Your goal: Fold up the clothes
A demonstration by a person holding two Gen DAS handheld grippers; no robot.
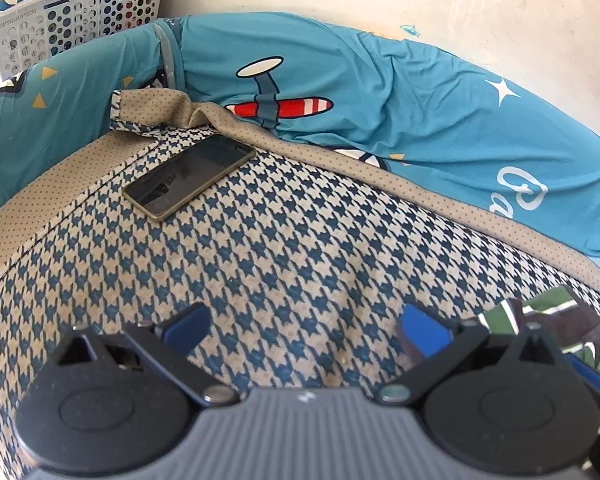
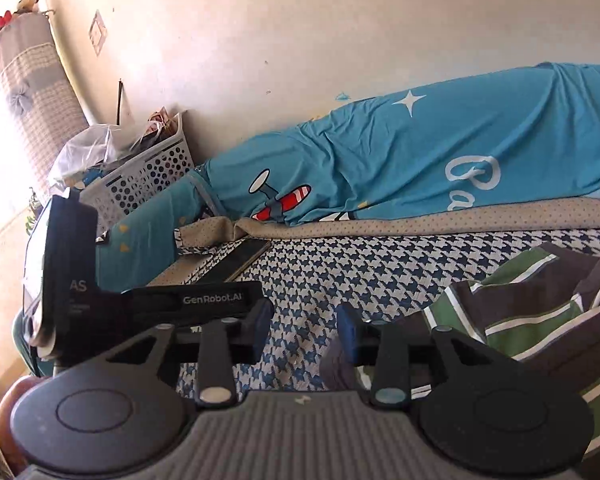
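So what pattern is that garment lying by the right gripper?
Green, dark grey and white stripes on the garment, clearest in the right wrist view.

"GenRobot.AI", "AS" on left tongs [image 2: 260, 322]

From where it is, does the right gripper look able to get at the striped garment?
Probably yes. The right gripper is open, and the striped garment lies just to its right on the houndstooth sheet, with nothing between them.

Left tool [image 1: 306, 330]: grey ribbed body, two black round discs, black linkage arms with silver rivets, blue fingertips [image 1: 426, 330]. Right tool [image 2: 305, 328]: same build, dark blue fingertips [image 2: 346, 330]. Left tool's black housing, seen from the right wrist, is lettered "GenRobot.AI" and "AS".
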